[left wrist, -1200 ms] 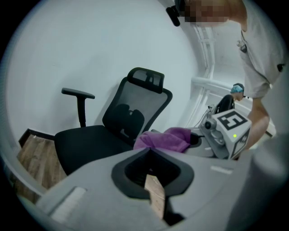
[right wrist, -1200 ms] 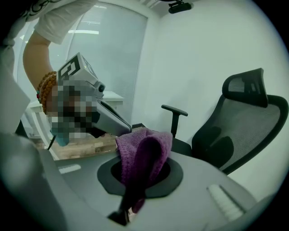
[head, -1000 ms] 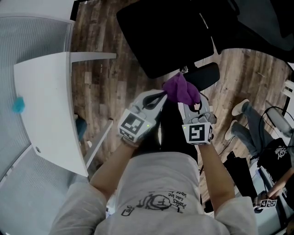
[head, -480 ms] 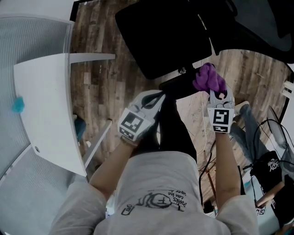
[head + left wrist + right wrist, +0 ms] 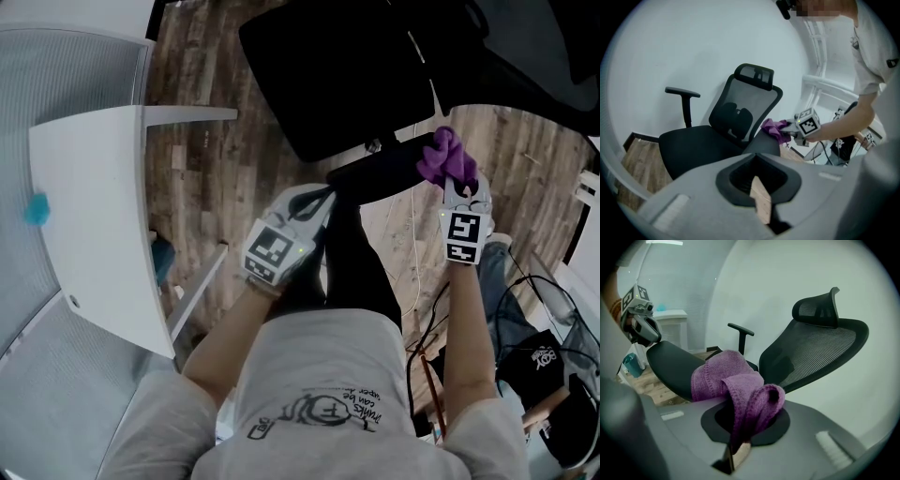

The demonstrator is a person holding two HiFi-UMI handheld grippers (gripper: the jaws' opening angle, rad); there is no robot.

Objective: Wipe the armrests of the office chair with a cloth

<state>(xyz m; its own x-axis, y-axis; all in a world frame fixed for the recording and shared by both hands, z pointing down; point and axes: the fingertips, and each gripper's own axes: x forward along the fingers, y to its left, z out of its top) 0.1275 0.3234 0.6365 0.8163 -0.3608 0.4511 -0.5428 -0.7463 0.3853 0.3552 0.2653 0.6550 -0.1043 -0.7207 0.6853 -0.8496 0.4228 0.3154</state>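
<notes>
**A:** What is our right tool (image 5: 454,186) doing?

**B:** It is clenched on the purple cloth (image 5: 444,156). One fold runs down between the jaws and the rest bunches out in front of them. That bunch sits at one end of the near armrest (image 5: 380,171) of the office chair (image 5: 740,117), and it looks to be touching the pad.

**A:** And our left tool (image 5: 314,202)?

**B:** Its jaws are together with nothing in them. It hangs low by our body, near the other end of that pad but not on it.

**A:** So we judge the wipe of this armrest is under way. How do we do it well?

**B:** We press the bunch down so the cloth, not the jaws, meets the pad. Then we draw it along the whole length in one even stroke. We tilt the tool a little so the loose folds trail behind and do not roll under. The rounded edges need their own pass, since a flat stroke skips them.

**A:** Any risk?

**B:** The chair probably swivels, so a hard sideways push may turn it away from us. The left tool could steady the pad's free end. The far armrest (image 5: 682,92) stands well apart across the seat (image 5: 693,150), and we take it afterwards.
</notes>
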